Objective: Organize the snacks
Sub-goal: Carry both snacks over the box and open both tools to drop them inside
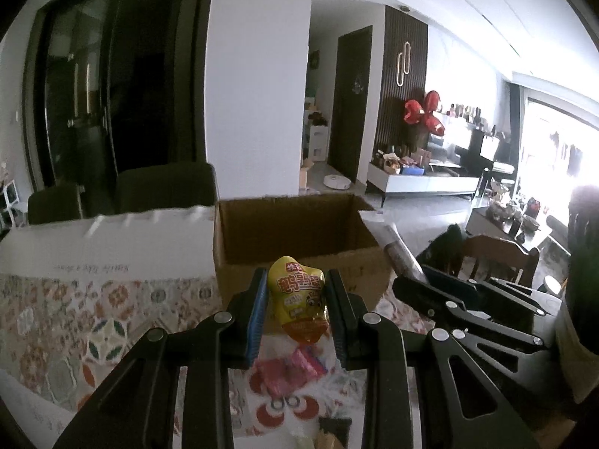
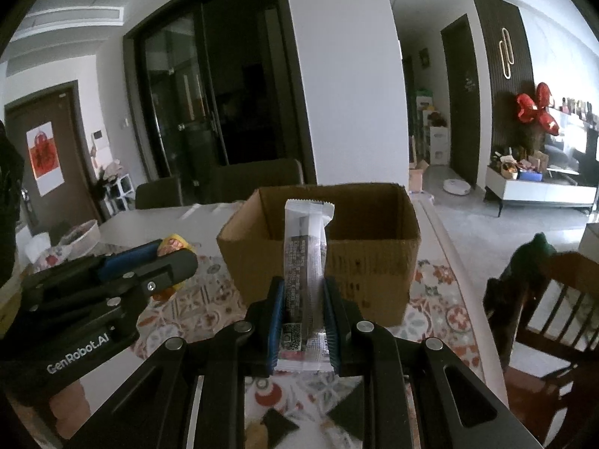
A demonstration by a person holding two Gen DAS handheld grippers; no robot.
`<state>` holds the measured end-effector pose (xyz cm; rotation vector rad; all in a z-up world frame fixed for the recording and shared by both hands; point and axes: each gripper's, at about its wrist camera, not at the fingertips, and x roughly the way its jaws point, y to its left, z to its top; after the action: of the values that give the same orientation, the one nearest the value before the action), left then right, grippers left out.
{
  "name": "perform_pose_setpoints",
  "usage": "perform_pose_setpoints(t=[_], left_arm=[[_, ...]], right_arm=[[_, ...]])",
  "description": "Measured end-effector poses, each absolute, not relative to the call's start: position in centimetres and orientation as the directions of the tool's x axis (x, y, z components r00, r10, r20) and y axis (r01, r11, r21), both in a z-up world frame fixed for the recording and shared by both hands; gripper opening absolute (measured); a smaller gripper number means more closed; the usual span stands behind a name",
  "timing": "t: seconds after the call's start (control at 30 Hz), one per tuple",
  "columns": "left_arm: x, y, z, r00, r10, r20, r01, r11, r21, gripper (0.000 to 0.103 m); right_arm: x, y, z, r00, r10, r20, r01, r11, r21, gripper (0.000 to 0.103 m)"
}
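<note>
Yellow pouch (image 1: pixel 299 295): pinched upright in the left gripper (image 1: pixel 297 314), lifted off the tablecloth (image 1: pixel 75 318), seemingly for carrying to the box (image 1: pixel 295 232) at 12 o'clock. White bar (image 2: pixel 305 258): clamped lengthwise in the right gripper (image 2: pixel 303 321), top end over the box's near wall, likely ready to drop in. Box: open-topped, near the table's far edge. Pink packets (image 1: pixel 292 366): loose below at 6 o'clock, unsorted.

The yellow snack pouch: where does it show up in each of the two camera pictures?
Left wrist view: the yellow snack pouch sits low at centre, clamped in the left gripper.
Right wrist view: only a bit of it peeks out at the left, behind that gripper's fingers.
Shared landmark: the open cardboard box just beyond it.
</note>
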<state>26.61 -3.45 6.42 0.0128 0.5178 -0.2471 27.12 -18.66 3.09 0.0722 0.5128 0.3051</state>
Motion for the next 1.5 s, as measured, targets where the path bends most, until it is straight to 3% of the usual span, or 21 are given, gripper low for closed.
perform_pose_setpoints(t=[0.3,0.4,1.03,1.1,1.13,1.2,1.23,1.5], left_arm=[[31.3,-4.4,8.4,0.836,-0.228,-0.500,0.250,0.968,-0.023,0.030],[33.2,-4.7,8.7,0.820,-0.235,-0.521,0.256,0.966,-0.034,0.017],[44.5,-5.9,4.6,0.708,-0.214,-0.673,0.225,0.972,-0.072,0.017],[44.9,-5.7,4.3,0.709,-0.199,-0.676,0.207,0.976,-0.070,0.037],[44.8,-5.6,4.3,0.718,-0.187,-0.670,0.196,0.979,-0.062,0.053],[44.2,-5.5,4.4,0.743,-0.161,-0.649,0.182,0.983,-0.036,0.056],[44.0,-5.5,4.4,0.746,-0.156,-0.647,0.187,0.982,-0.022,0.056],[40.5,-4.8,5.0,0.771,-0.140,-0.621,0.197,0.980,0.023,0.066]], right_arm=[[31.4,-19.0,5.5,0.813,0.315,-0.490,-0.284,0.949,0.139,0.021],[33.3,-19.2,6.0,0.801,0.312,-0.510,-0.281,0.950,0.140,0.021],[43.8,-19.8,2.7,0.691,0.292,-0.662,-0.222,0.956,0.191,0.021],[44.2,-19.9,2.5,0.690,0.281,-0.667,-0.211,0.960,0.187,0.022],[44.4,-19.9,2.3,0.687,0.276,-0.672,-0.206,0.961,0.184,0.023],[44.6,-20.1,2.2,0.689,0.259,-0.677,-0.191,0.966,0.175,0.039],[44.5,-20.1,2.1,0.694,0.248,-0.676,-0.185,0.969,0.165,0.043],[41.9,-20.4,2.5,0.738,0.207,-0.642,-0.177,0.978,0.112,0.043]])
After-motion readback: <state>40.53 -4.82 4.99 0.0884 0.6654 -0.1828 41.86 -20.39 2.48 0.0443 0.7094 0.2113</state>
